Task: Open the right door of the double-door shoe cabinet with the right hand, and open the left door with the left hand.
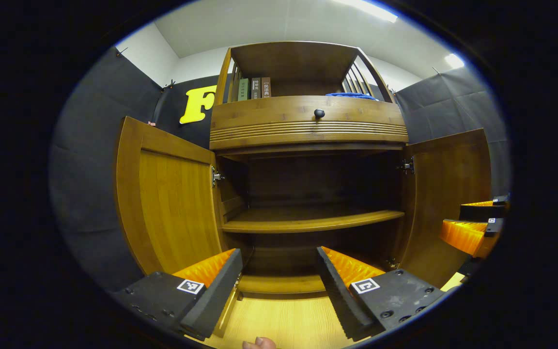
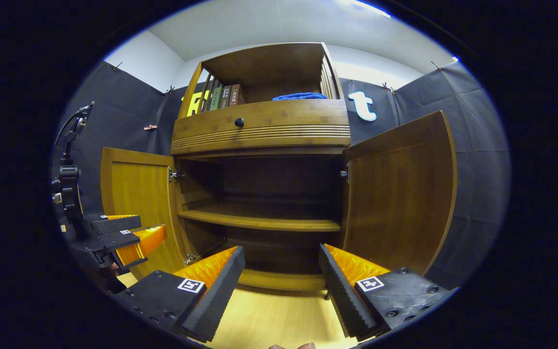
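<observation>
Standing wide open, the stiff wooden left door (image 1: 172, 203) and right door (image 2: 400, 194) swing from their free edges; both grippers (image 1: 279, 286) (image 2: 281, 286) gape empty.

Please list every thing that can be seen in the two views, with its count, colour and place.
shoe cabinet: one, brown wood, centre, against the wall
left door: one, brown, swung open
right door: one, brown, swung open
inner shelf: one, brown, bare, inside the cabinet
drawer knob: one, black, above the doors
books: several, green and brown, upright in the top compartment, left
cloth: one, blue, top compartment, right
left gripper: open, holds nothing
right gripper: open, holds nothing
</observation>
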A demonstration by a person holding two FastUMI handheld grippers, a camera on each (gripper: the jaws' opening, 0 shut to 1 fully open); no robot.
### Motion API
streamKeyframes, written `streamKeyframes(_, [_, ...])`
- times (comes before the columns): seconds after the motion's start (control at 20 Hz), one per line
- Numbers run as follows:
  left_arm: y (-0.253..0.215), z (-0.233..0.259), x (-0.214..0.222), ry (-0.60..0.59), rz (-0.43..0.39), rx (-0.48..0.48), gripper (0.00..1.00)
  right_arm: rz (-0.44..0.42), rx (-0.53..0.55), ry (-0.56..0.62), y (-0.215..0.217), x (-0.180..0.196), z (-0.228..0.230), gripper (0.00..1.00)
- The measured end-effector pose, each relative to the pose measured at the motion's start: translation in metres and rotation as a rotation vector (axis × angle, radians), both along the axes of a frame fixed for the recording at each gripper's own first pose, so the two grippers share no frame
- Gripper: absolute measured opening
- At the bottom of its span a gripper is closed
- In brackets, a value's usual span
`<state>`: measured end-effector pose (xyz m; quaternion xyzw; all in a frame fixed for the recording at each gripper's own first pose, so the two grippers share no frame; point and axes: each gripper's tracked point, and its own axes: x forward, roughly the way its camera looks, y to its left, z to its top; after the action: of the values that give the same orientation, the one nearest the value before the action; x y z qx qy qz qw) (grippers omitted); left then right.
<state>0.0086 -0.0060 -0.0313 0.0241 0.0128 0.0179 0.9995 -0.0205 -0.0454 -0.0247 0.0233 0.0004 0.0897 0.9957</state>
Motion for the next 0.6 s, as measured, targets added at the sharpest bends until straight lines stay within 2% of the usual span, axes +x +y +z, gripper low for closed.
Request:
streamKeyframes(0.05, [0.0007,-0.0004,-0.0004,0.001,0.001,0.005,0.94,0.001,0.0,-0.002,0.0004,-0.0006,0.0002,1.0])
streamKeyframes(0.5, [0.0003,0.0046,-0.0006,-0.011,0.006,0.002,0.92,-0.008,0.003,-0.005,-0.002,-0.0013,0.0018,0.98])
streamKeyframes(0.55, [0.0007,0.0045,-0.0006,-0.012,0.008,0.003,0.95,-0.006,0.005,-0.002,-0.0011,-0.0017,0.0011,0.98])
streamKeyframes(0.6, [0.0005,0.0049,-0.0017,-0.012,0.009,0.003,0.92,-0.005,0.007,0.0,-0.0017,-0.0022,0.0012,1.0])
